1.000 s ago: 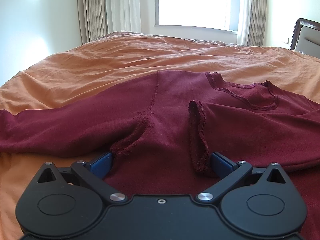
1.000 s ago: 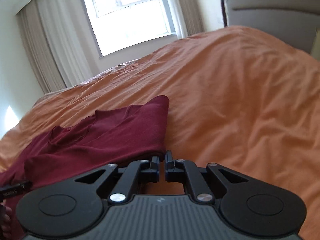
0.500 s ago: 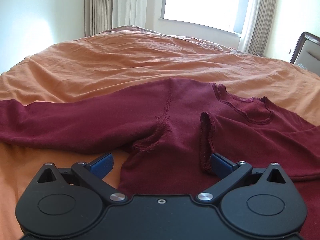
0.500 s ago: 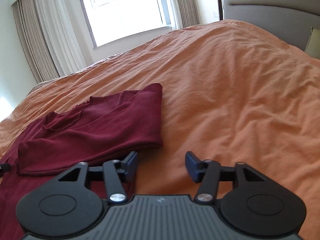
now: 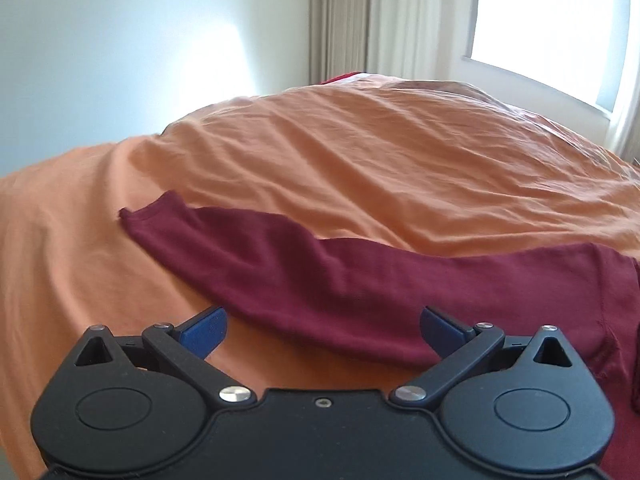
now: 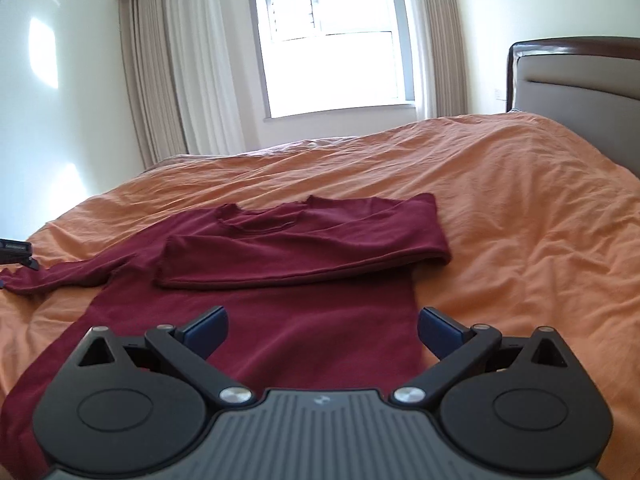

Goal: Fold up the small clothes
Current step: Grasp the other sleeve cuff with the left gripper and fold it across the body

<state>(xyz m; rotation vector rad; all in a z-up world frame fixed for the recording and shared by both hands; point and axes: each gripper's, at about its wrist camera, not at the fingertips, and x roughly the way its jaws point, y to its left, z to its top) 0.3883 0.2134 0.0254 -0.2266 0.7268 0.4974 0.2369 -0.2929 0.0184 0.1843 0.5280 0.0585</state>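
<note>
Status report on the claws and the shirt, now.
Left claw open, empty, over spread sleeve. Right claw opening, empty. Maroon shirt: one sleeve folded across. Nothing in the way.

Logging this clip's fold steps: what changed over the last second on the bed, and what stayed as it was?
The right tongs, shut at the folded sleeve's edge a second ago, have let go; their jaws are opening, with nothing between them. The left tongs swung from the dark red long-sleeved shirt's body out to its unfolded sleeve, open and empty. The shirt stays flat on the orange bedspread.
</note>
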